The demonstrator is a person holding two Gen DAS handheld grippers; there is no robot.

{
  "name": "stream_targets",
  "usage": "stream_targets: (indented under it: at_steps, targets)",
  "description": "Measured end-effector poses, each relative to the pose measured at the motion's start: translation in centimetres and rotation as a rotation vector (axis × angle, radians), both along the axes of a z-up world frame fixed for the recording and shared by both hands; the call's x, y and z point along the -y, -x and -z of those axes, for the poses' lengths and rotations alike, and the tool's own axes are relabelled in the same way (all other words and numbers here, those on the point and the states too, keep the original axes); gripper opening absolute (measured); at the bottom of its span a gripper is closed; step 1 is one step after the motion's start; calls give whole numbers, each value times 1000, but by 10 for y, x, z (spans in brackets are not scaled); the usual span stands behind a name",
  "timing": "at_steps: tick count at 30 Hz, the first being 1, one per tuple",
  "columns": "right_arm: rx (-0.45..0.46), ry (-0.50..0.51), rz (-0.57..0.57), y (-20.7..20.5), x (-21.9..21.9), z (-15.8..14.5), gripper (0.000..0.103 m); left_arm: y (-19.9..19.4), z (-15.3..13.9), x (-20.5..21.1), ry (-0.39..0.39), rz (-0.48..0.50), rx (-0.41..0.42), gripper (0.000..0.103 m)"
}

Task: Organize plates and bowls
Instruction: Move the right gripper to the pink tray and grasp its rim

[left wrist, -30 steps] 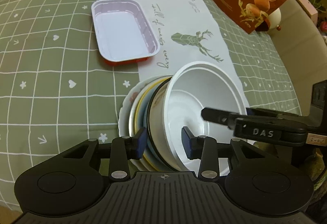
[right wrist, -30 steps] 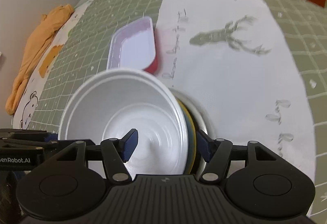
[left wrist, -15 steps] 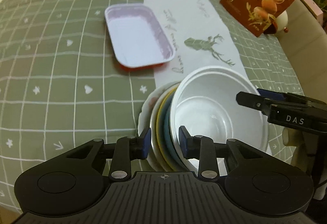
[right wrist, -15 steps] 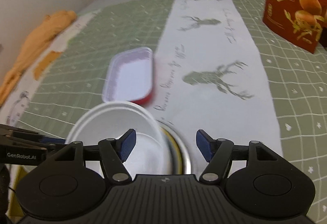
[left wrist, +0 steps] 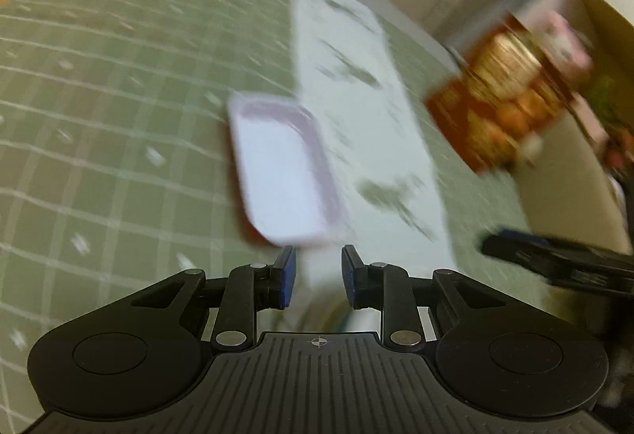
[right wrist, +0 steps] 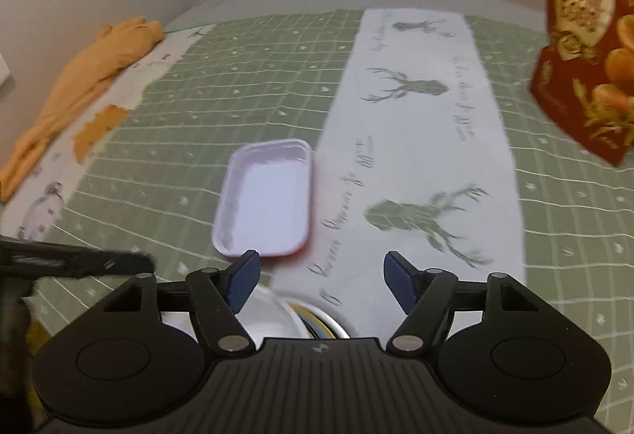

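A white rectangular tray with a red underside [right wrist: 265, 200] lies on the green checked cloth, also seen blurred in the left wrist view [left wrist: 281, 172]. The white bowl [right wrist: 273, 319] sits on the stack of plates [right wrist: 317, 319], mostly hidden under my right gripper [right wrist: 323, 275]. Its jaws are opening, with nothing between them. My left gripper [left wrist: 319, 275] has a narrow gap and its jaws are closing on nothing; only a sliver of the plates [left wrist: 337, 315] shows below it. Each gripper appears in the other's view: the left gripper [right wrist: 79, 259], the right gripper [left wrist: 554, 263].
A white runner with deer prints [right wrist: 416, 157] crosses the cloth. A red-brown quail eggs bag [right wrist: 586, 58] stands at the right, blurred in the left wrist view [left wrist: 503, 97]. An orange cloth [right wrist: 79, 77] lies at the far left edge.
Both grippers have lifted off the bowl and plate stack, which has slid to the bottom of both views. The tilted bowl has settled. The left jaws narrowed; the right jaws widened.
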State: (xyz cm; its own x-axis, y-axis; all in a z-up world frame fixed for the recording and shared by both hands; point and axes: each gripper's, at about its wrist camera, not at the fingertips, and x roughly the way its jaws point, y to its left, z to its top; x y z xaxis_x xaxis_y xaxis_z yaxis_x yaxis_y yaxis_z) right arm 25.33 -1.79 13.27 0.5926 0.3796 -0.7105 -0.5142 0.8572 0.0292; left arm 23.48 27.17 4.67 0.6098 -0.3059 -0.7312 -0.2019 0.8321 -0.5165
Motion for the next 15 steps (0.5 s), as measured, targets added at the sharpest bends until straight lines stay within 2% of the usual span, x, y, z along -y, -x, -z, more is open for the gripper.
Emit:
stream_targets:
  at_steps: [3, 5, 9, 11, 15]
  targets:
    - [-85, 7, 4, -37, -17, -1, 70, -25, 17, -11, -50, -89, -6, 27]
    - [-93, 45, 49, -63, -28, 5, 70, -41, 32, -15, -75, -132, -17, 28]
    - [-119, 151, 96, -113, -50, 27, 70, -66, 64, -17, -40, -144, -63, 27]
    - [-154, 188, 62, -132, -62, 40, 70, -74, 77, -18, -20, -129, -84, 28]
    - [-218, 241, -65, -157, -93, 71, 70, -91, 93, -15, -34, -106, -116, 28]
